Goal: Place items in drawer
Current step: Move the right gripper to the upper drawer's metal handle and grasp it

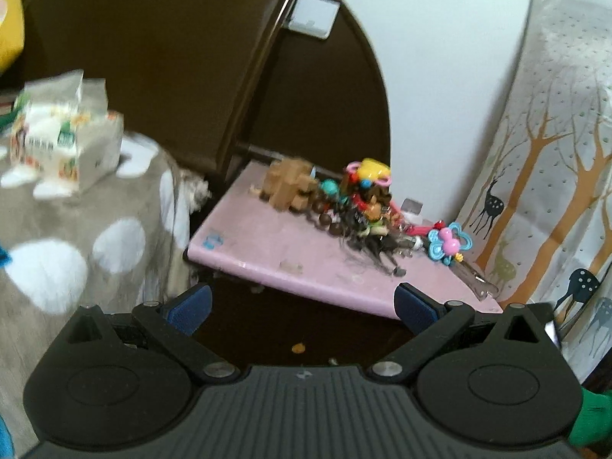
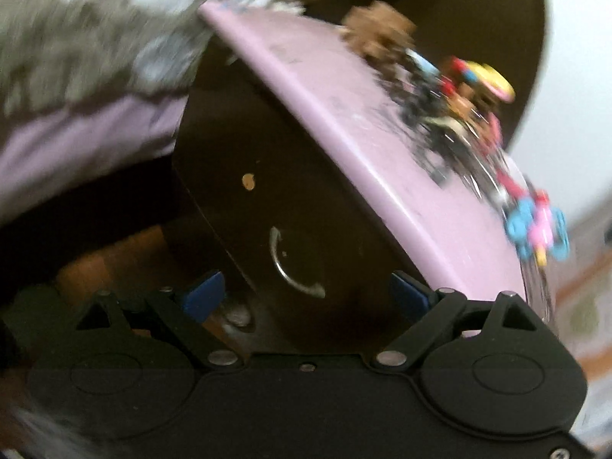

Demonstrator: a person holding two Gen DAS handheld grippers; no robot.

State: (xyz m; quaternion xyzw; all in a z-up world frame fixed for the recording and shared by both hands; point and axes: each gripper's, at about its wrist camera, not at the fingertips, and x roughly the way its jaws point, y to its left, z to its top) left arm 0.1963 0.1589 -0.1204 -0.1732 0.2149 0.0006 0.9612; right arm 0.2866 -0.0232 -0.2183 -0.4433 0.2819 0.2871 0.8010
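Note:
A pink-topped nightstand (image 1: 306, 264) carries a wooden puzzle toy (image 1: 288, 185), a heap of colourful beads and hair ties (image 1: 363, 206) and a blue-pink butterfly clip (image 1: 449, 244). My left gripper (image 1: 302, 304) is open and empty, just in front of the top's front edge. In the right wrist view the dark drawer front (image 2: 306, 237) with its silver ring handle (image 2: 285, 264) lies right before my right gripper (image 2: 306, 292), which is open and empty. The same toys (image 2: 459, 95) sit on the pink top (image 2: 344, 114) there, blurred.
A bed with a grey blanket with white spots (image 1: 76, 248) is at the left, with a white snack packet (image 1: 65, 134) on it. A dark headboard (image 1: 172, 57) stands behind. A curtain with a deer print (image 1: 554, 153) hangs at the right.

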